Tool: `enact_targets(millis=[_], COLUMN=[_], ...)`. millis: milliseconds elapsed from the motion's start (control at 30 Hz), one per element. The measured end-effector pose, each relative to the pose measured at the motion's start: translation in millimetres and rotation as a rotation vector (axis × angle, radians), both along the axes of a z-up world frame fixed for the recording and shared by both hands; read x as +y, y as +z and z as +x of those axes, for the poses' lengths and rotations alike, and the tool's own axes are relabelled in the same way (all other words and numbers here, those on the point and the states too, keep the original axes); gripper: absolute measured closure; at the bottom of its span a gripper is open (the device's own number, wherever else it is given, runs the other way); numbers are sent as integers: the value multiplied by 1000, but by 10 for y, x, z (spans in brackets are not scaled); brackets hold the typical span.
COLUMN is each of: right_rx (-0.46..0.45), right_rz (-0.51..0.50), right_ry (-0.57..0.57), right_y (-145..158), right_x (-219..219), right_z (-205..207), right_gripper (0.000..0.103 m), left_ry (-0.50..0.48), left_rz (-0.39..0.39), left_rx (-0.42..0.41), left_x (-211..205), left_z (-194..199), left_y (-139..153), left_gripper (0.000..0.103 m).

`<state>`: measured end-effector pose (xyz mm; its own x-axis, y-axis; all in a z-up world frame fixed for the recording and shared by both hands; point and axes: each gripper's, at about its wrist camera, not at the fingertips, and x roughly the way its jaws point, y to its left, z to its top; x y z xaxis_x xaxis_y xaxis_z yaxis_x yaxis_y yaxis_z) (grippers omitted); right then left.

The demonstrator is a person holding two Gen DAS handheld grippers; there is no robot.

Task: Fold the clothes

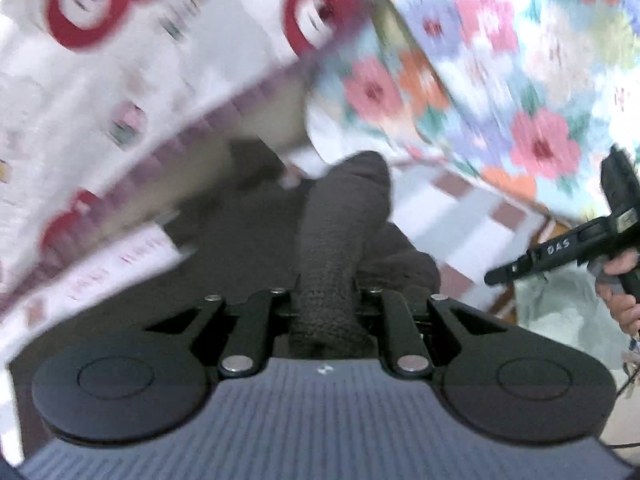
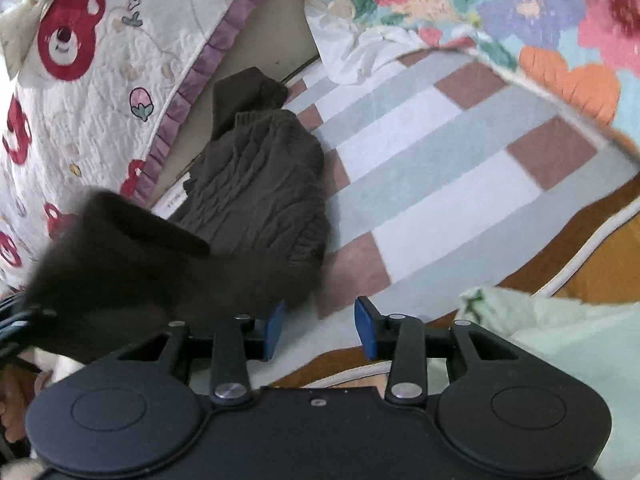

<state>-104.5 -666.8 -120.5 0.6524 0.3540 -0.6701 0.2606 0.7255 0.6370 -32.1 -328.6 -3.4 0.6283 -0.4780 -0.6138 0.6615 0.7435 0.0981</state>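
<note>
Two grippers work over a dark brown knitted sweater that lies bunched on a striped mat of grey, white and brownish blocks. In the right wrist view the sweater's body sits at about eleven o'clock from the right gripper, with its ribbed hem toward the camera, and a blurred dark fold of it hangs at nine o'clock, reaching down to the left blue pad. The right gripper's jaws stand apart, blue pads showing, with only mat and wooden floor between them; nothing is pinched.

In the left wrist view the left gripper has its jaws drawn close on a rolled, sleeve-like length of the sweater, which runs from between the fingers up toward twelve o'clock. The picture is smeared. At three o'clock the other gripper appears as a black tool in a person's hand.

Around the mat: a white quilt with red bears and a purple frill at ten o'clock, a flowered blanket at one o'clock, and a pale green cloth at four o'clock, just beside the right gripper.
</note>
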Motion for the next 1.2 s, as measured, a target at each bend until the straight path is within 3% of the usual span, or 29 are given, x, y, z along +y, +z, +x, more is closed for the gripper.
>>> enact_targets(millis=[167, 400, 500, 600, 667, 800, 900, 967, 1000, 1033, 1067, 1100, 1133, 1200], right_rx=[6, 44, 75, 103, 120, 168, 168, 118, 83, 45, 14, -10, -37, -118], right_rz=[200, 302, 422, 547, 644, 842, 820, 789, 779, 778, 786, 796, 790, 722], right_ry=[-59, -75, -132, -252, -342, -411, -510, -561, -583, -591, -597, -596, -571, -532], right_y=[-161, -278, -406, -546, -642, -810, -876, -879, -889, -907, -925, -947, -944, -820], right_x=[16, 220, 276, 316, 378, 626, 675, 654, 636, 626, 607, 582, 548, 468], right_z=[127, 340, 351, 336, 326, 445, 516, 551, 564, 605, 653, 705, 789, 915], right_gripper=[55, 52, 42, 39, 31, 31, 31, 31, 32, 41, 60, 71, 89, 90], left_ry=[72, 263, 293, 302, 309, 337, 341, 341, 340, 339, 338, 336, 334, 318], left_rz=[-91, -229, -250, -259, -270, -297, -292, -287, -285, -285, -287, -289, -291, -292], left_rx=[70, 291, 277, 268, 277, 263, 241, 227, 221, 216, 215, 213, 211, 216], left_x=[384, 718, 789, 807, 824, 871, 867, 864, 864, 865, 868, 871, 868, 831], left_z=[-190, -151, -150, -147, -102, -45, -48, -52, -53, -51, -45, -39, -32, -16], left_y=[-110, -583, -584, -548, -538, -501, -469, -442, -427, -412, -396, -380, -365, -328], left_gripper=[90, 90, 90, 90, 89, 89, 89, 90, 90, 90, 90, 90, 90, 90])
